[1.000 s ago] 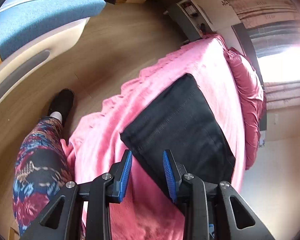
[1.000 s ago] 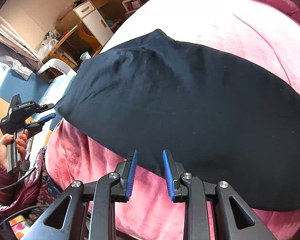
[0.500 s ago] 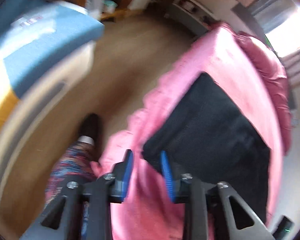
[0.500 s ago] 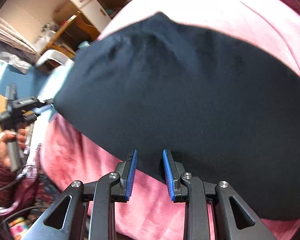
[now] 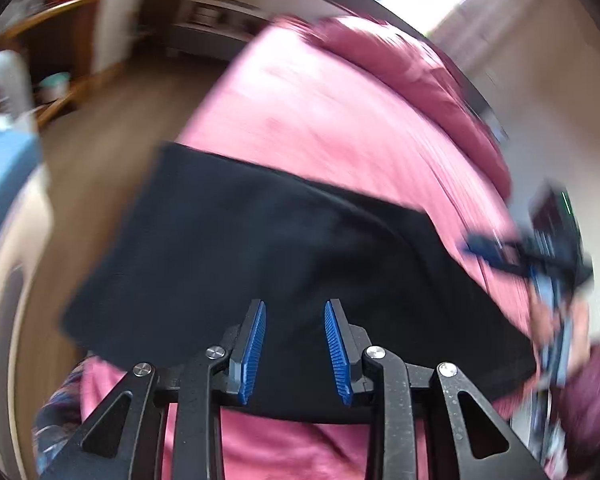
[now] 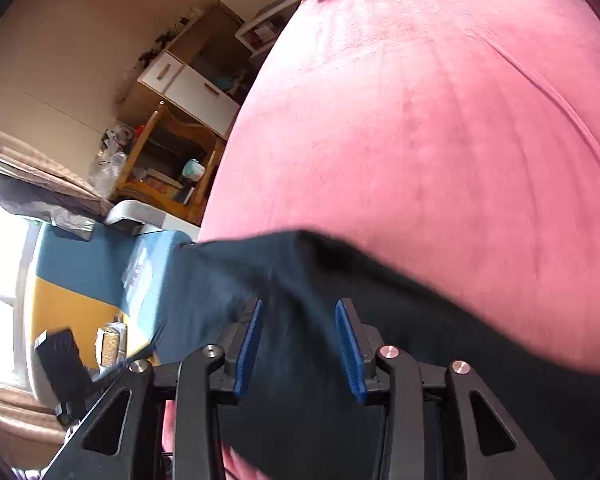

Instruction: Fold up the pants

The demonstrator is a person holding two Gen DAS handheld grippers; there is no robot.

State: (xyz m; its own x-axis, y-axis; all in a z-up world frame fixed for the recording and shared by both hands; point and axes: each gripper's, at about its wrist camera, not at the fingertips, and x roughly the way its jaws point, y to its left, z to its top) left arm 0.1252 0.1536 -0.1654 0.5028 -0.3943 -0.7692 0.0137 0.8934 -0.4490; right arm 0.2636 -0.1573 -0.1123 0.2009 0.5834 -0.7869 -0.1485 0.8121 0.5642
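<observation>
The black pants (image 5: 260, 248) lie folded in a flat rectangle on the pink bed (image 5: 340, 120). My left gripper (image 5: 295, 308) hovers over their near edge, open, with only cloth showing beyond the gap. In the right wrist view the pants (image 6: 420, 340) fill the lower part, one corner pointing left off the bed (image 6: 420, 120). My right gripper (image 6: 300, 306) is over that end. Its jaws are opening and the pads do not press on the cloth. The same gripper shows blurred at the right of the left wrist view (image 5: 484, 250), held in a hand.
A wooden floor (image 5: 112, 120) lies left of the bed, with a blue and cream piece of furniture (image 5: 4, 184) at the edge. A wooden shelf unit (image 6: 168, 160) and white drawers (image 6: 188, 84) stand past the bed's left side. Pink pillows (image 5: 440, 92) line the far side.
Both views swung fast and are blurred. The left view rolled, so the pants now lie across it under the gripper. The right gripper slid toward the pants' left end and its jaws widened.
</observation>
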